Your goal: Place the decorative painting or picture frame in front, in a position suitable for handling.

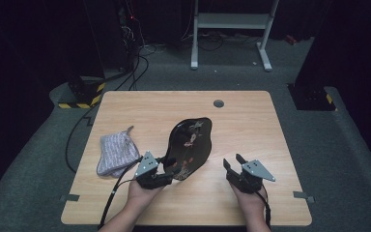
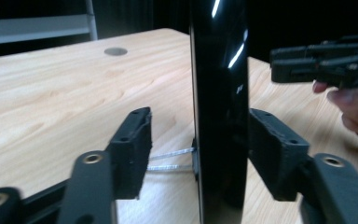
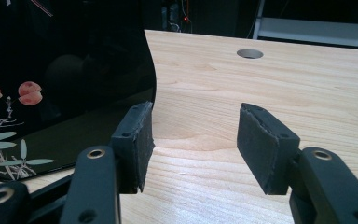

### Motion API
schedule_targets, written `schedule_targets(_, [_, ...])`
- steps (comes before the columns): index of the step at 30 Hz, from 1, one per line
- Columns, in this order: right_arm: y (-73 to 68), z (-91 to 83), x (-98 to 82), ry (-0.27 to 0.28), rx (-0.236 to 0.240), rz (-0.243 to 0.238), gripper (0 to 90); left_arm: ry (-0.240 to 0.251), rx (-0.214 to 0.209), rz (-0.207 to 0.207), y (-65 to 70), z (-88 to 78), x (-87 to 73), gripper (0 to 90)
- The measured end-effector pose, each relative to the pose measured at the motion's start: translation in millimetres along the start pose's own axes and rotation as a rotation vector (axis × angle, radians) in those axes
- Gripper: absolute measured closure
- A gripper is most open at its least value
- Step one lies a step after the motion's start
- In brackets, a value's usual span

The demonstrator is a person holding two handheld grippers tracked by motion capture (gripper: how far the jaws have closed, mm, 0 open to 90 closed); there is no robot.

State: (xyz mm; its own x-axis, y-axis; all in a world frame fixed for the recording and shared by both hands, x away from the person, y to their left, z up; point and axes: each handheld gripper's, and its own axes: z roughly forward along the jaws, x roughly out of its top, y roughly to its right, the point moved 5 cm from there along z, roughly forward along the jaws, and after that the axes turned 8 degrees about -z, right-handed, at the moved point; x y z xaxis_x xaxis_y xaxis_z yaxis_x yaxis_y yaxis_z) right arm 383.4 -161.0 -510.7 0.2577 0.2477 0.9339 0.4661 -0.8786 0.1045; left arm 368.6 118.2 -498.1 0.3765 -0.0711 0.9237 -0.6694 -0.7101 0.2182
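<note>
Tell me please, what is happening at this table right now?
A person holds a gripper in each hand. The left gripper has the glossy black tray with painted flowers standing on edge between its jaws, with a clear gap on one side. The right gripper waits open beside it. A grey knitted cloth lies on the wooden table.

Overhead looks down; gripper cameras close, sharing tray (image 1: pixel 188 147).

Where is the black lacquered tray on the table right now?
In the high view the black tray sits near the table's middle, its near end between the left gripper's fingers, with the grey cloth to its left.
</note>
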Motion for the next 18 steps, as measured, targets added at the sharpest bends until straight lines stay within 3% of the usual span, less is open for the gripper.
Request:
schedule_targets(6, [-2.4, 0.8, -0.1, -0.004, 0.004, -0.009, 45.1, -0.041, 0.008, 0.002, -6.0, -3.7, -16.1, 35.2])
schedule_targets(18, [-13.7, 6.6, 0.2, -0.029, 0.025, -0.038, 46.0, -0.046, -0.014, -0.026, -9.8, -1.1, -23.3, 34.3])
